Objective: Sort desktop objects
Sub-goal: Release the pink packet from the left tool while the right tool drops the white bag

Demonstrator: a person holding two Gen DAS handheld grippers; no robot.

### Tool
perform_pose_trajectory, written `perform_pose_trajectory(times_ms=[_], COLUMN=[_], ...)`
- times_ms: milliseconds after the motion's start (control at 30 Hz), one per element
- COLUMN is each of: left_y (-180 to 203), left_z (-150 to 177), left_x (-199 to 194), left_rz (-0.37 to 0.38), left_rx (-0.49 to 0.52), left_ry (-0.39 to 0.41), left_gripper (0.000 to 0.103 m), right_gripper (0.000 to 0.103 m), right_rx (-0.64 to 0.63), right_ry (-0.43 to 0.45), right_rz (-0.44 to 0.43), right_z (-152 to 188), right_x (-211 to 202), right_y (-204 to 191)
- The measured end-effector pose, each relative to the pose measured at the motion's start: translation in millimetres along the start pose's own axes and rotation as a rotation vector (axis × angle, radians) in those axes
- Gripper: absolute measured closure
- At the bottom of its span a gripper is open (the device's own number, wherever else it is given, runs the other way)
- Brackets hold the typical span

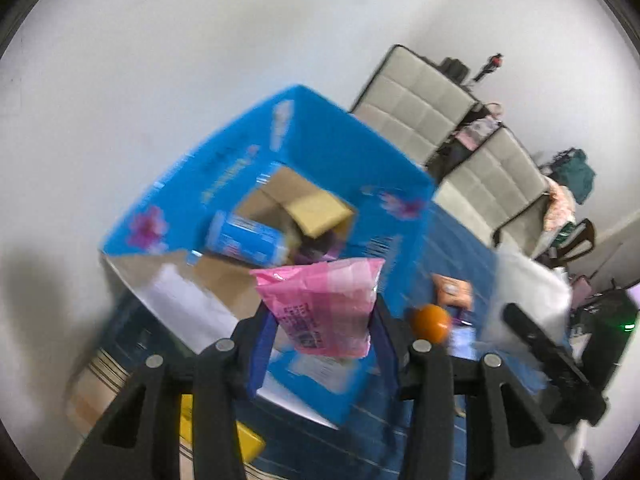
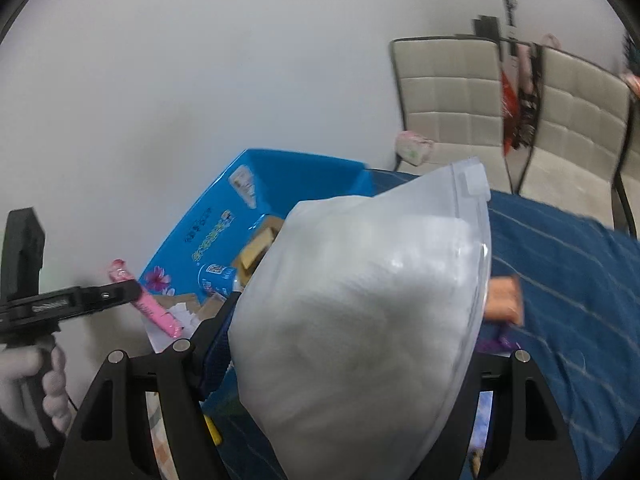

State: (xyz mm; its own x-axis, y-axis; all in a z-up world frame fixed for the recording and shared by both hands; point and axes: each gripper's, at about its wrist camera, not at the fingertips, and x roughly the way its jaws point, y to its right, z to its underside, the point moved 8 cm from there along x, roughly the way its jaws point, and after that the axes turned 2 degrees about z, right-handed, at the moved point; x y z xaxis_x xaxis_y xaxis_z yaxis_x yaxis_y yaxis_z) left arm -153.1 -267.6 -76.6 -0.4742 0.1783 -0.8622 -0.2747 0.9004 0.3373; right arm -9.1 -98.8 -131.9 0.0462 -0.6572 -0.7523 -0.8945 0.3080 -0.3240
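My left gripper [image 1: 324, 320] is shut on a pink snack packet [image 1: 328, 304], which hangs above the near flap of an open blue cardboard box [image 1: 340, 140]. In the box lie a blue can [image 1: 244, 240] and a tan carton [image 1: 316, 208]. My right gripper [image 2: 352, 340] is shut on a large, stuffed white zip bag [image 2: 368, 312] that fills most of the right wrist view. In that view the left gripper [image 2: 132, 292] with its pink packet [image 2: 152, 308] is at the left, beside the blue box [image 2: 280, 172]. A gloved hand [image 2: 24, 372] holds it.
On the blue striped cloth [image 1: 460, 240] lie an orange [image 1: 431, 322], an orange packet [image 1: 452, 292] and a purple item [image 2: 500, 344]. A yellow object [image 1: 248, 440] sits at the lower left. Two padded beige chairs [image 2: 448, 92] stand behind the table against a white wall.
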Motion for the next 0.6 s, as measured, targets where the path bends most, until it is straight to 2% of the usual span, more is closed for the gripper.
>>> perform_pose_trajectory(times_ms=[100, 300, 600], left_y=[-30.4, -58.8, -67.2], left_z=[-8.4, -9.6, -19.6], left_x=[14.9, 43.5, 64.7], left_rz=[-0.072, -0.111, -0.128], left_rx=[0.01, 0.016, 0.058], left_ry=[-0.007, -0.038, -0.075], left_gripper=[0.062, 0.062, 0.062], right_gripper=[0.027, 0.027, 0.027], right_rx=[-0.025, -0.13, -0.206], right_ry=[-0.036, -0.112, -0.233], right_rz=[-0.013, -0.008, 0.086], right_z=[-6.9, -12.6, -36.6], right_x=[20.5, 62.7, 138.8], right_y=[-22.7, -59.0, -50.9])
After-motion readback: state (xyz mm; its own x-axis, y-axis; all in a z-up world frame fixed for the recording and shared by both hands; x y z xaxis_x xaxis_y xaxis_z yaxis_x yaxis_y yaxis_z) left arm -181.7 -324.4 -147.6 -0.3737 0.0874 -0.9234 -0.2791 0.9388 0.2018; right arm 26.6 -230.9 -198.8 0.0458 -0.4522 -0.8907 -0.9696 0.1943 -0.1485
